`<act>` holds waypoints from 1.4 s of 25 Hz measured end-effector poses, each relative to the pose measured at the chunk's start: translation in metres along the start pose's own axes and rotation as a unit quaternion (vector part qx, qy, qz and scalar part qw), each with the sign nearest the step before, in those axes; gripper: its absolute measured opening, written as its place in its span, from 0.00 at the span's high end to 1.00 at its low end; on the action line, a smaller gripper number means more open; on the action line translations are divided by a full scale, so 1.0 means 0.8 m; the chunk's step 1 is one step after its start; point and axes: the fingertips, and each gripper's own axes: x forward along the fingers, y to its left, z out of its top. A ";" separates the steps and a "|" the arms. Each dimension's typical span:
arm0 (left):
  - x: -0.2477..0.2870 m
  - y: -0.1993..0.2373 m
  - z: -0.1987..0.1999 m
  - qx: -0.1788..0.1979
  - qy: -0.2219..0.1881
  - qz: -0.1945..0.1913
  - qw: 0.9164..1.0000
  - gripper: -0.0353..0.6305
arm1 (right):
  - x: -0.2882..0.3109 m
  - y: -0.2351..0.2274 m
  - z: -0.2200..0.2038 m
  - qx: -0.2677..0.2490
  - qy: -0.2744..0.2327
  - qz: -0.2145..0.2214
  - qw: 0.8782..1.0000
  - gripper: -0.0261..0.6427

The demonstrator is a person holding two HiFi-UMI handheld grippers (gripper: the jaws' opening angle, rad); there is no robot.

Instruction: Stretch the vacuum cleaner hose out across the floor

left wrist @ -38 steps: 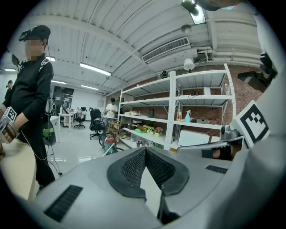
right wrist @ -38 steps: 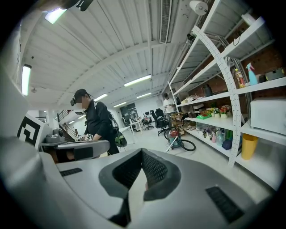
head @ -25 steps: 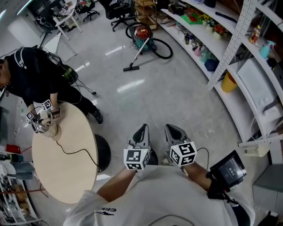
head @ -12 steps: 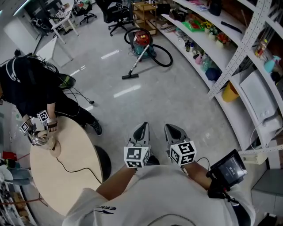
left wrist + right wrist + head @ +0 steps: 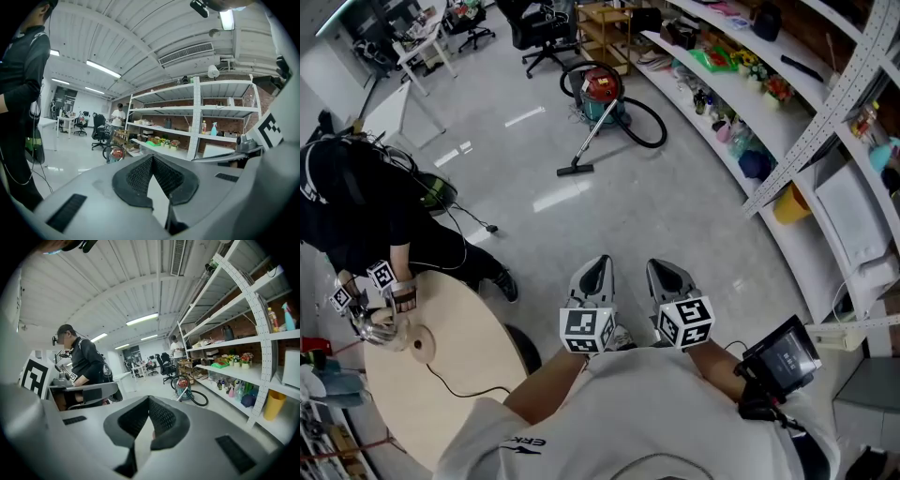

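Observation:
The vacuum cleaner [image 5: 602, 87], a red and teal canister, stands far ahead on the grey floor by the curved shelves. Its black hose [image 5: 645, 114] lies looped beside it on the right. The wand slants down to the floor nozzle [image 5: 575, 170]. My left gripper [image 5: 598, 270] and right gripper [image 5: 662, 272] are held side by side close to my chest, both shut and empty, well short of the vacuum. The left gripper view shows the vacuum [image 5: 115, 152] small beyond the left gripper [image 5: 152, 156]. The right gripper view has the vacuum [image 5: 183, 388] and hose [image 5: 202, 400] past the right gripper [image 5: 149, 399].
Another person [image 5: 356, 202] in black works with grippers at a round wooden table [image 5: 450, 375] on my left. Curved shelving [image 5: 741, 103] full of items runs along the right, with a yellow bucket [image 5: 789, 202] under it. Office chairs [image 5: 534, 23] and a wooden cart [image 5: 605, 21] stand behind the vacuum.
The head view has shifted forward: the vacuum sits a little lower in the frame and the table and person have slid left. Both grippers stay shut together.

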 end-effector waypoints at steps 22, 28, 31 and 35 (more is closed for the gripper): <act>0.204 0.079 0.059 0.003 0.012 0.044 0.999 0.94 | 0.183 -0.122 0.111 0.001 -0.005 0.041 0.999 0.96; 0.283 0.063 0.076 0.014 0.011 0.051 0.999 0.94 | 0.219 -0.192 0.139 -0.003 -0.002 0.056 0.998 0.96; 0.316 0.056 0.078 0.016 0.011 0.055 0.998 0.94 | 0.235 -0.219 0.146 -0.009 0.000 0.064 0.998 0.96; 0.347 0.053 0.080 0.018 0.018 0.055 0.998 0.94 | 0.251 -0.248 0.156 -0.003 0.003 0.063 0.998 0.96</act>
